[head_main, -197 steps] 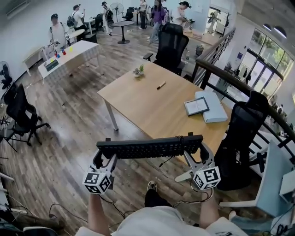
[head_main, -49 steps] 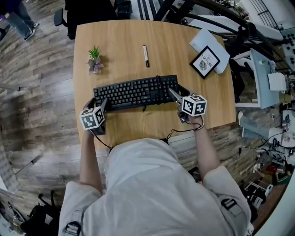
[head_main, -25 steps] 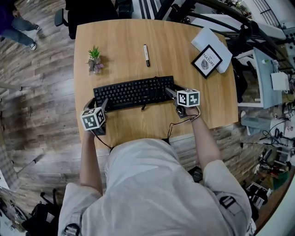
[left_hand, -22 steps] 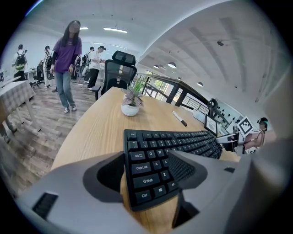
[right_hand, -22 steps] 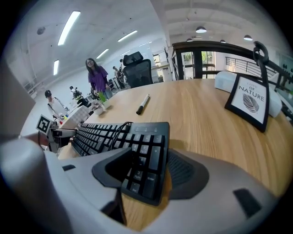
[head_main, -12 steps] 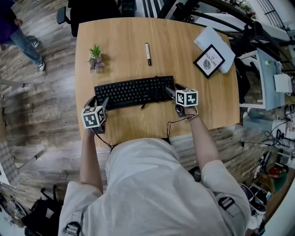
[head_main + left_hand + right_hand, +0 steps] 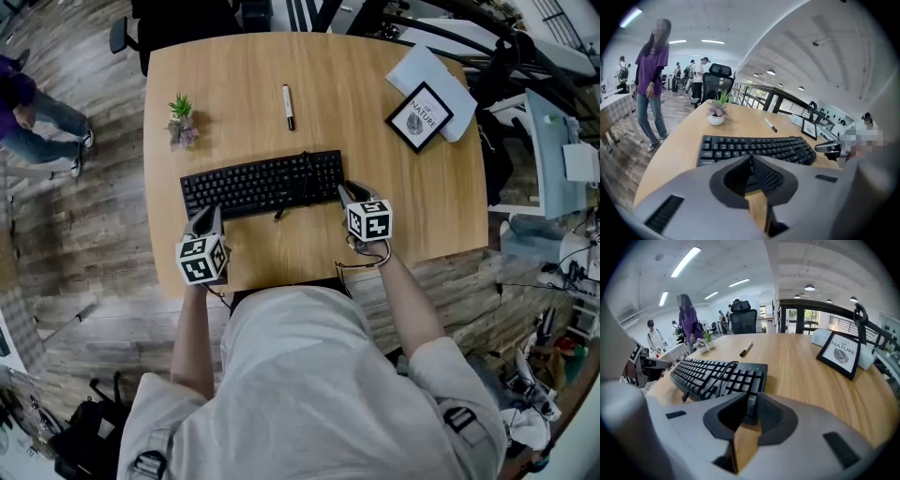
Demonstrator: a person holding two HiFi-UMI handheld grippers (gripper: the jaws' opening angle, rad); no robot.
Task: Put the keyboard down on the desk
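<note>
Left gripper [image 7: 208, 221] hung over the near edge of the light wooden desk [image 7: 375, 141], just in front of the left end of the black full-size keyboard [image 7: 262, 183]. Its jaws were closing, the tips all but met, and nothing stood between them; in the left gripper view only bare wood showed under the tips, with the keyboard's front row just beyond.

The right gripper [image 7: 350, 193] sat by the keyboard's right end, just off its near right corner. Its jaws were closing too, a narrow slit left between the tips, and no part of the keyboard was caught in them; the right gripper view showed the corner keys just past the tips.

The keyboard lay flat on the desk, roughly in the middle, its long side across the person's front and turned slightly so that its right end sat a little farther away. Its thin black cable [image 7: 708, 376] was draped over the keys near the right end.

Behind the keyboard, well apart from it, a small green plant in a white pot [image 7: 180, 122] stood toward the left, and a black-and-white marker pen [image 7: 288, 106] lay near the centre. At the far right corner a black-framed picture [image 7: 418, 117] rested against a white book [image 7: 427, 67].

A person in a purple top [image 7: 28, 112] stood on the wood-plank floor left of the desk.
</note>
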